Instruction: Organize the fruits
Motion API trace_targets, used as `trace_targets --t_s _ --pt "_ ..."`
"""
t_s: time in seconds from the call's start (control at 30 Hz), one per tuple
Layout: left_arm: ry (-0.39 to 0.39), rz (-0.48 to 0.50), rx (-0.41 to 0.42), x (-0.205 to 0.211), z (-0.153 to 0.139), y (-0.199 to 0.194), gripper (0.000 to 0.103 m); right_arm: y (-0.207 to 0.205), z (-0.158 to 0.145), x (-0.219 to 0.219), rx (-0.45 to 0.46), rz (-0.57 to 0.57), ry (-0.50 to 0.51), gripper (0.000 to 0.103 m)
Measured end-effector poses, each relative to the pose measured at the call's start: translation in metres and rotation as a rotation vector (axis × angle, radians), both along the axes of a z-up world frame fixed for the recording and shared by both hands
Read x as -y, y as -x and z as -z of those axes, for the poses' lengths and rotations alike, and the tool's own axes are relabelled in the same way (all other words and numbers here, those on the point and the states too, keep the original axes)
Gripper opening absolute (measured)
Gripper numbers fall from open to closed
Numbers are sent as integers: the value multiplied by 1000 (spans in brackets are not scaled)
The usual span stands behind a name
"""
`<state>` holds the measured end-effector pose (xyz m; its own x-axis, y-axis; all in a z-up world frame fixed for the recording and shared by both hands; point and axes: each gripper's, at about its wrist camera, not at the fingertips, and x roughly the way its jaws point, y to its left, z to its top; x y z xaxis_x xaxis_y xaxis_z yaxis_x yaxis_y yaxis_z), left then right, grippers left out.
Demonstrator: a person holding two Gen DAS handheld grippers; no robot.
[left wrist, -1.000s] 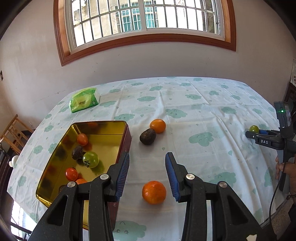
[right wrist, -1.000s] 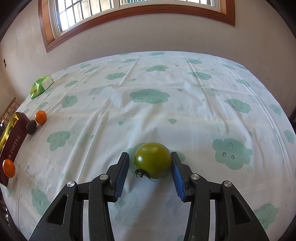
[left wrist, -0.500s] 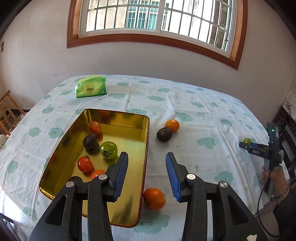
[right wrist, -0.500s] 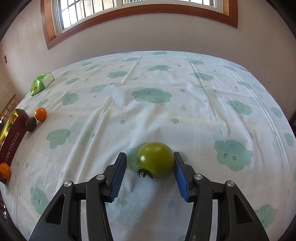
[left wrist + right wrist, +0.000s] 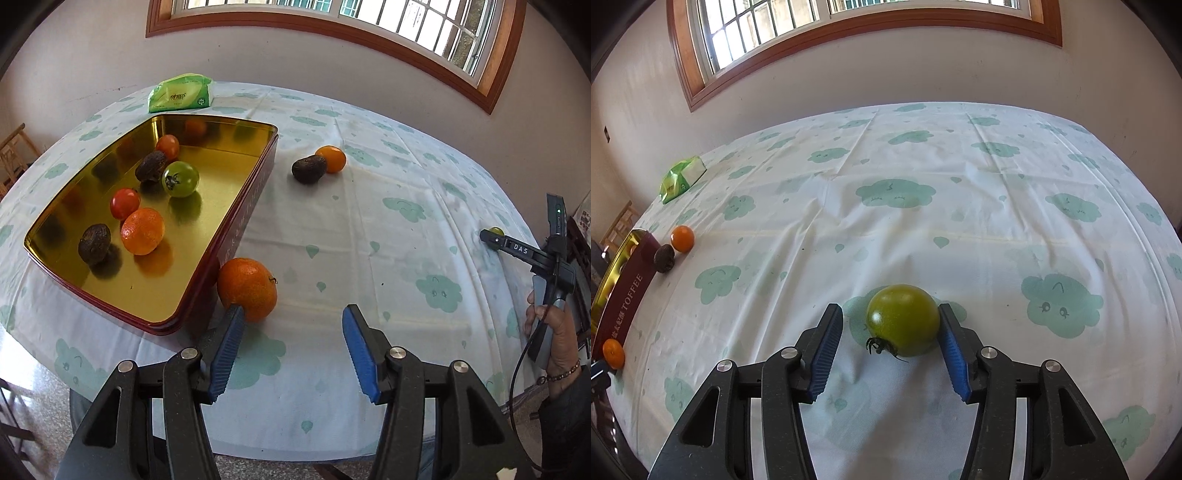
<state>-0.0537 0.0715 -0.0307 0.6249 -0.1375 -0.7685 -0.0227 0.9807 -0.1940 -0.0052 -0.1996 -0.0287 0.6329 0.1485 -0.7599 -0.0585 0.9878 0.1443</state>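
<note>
Lower and closer now than a second ago: left tool (image 5: 291, 314), jaws just opened wider, nothing between them. Large orange (image 5: 246, 288) just beyond and to the left of the gap, touching or nearly touching the left pad's tip, resting on the tabletop (image 5: 369, 229) against the near right corner of the tin (image 5: 236, 229). Probably a small shift left needed before closing.

Right tool (image 5: 890, 325) in the same place as before, jaws also just eased wider, now straddling the green tomato (image 5: 903, 319): right pad touching or nearly touching its side, left pad clearly apart, so open and no grip. Tomato on the tabletop, stem toward the camera, far right of the tin.

Inside the gold tin: one orange (image 5: 142, 231), two red tomatoes, one green tomato (image 5: 180, 178), two dark wrinkled fruits. Outside, beyond the tin's right wall: dark fruit (image 5: 308, 169) touching a small orange (image 5: 331, 158). Green packet (image 5: 180, 92) at the far edge.
</note>
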Motion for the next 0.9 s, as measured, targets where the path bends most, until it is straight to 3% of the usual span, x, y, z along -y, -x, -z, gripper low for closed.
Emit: trace_targets --t_s 0.1,0.2,0.3,0.5,0.63,0.9 --pt "10 -46 -31 0 3 -10 50 0 0 2 1 -1 -15 53" --pt "80 -113 -59 -8 7 -8 50 0 0 4 3 -2 -32 54" --pt "20 -101 -45 0 7 -9 50 0 0 4 4 -5 -43 55" --pt "21 -114 -39 4 4 -29 52 0 0 6 5 -8 -61 57" --pt "-26 -106 -9 15 -1 -41 52 0 0 8 7 -9 -75 57" --pt "-41 -92 -29 23 4 -73 54 1 0 9 7 -13 -85 59"
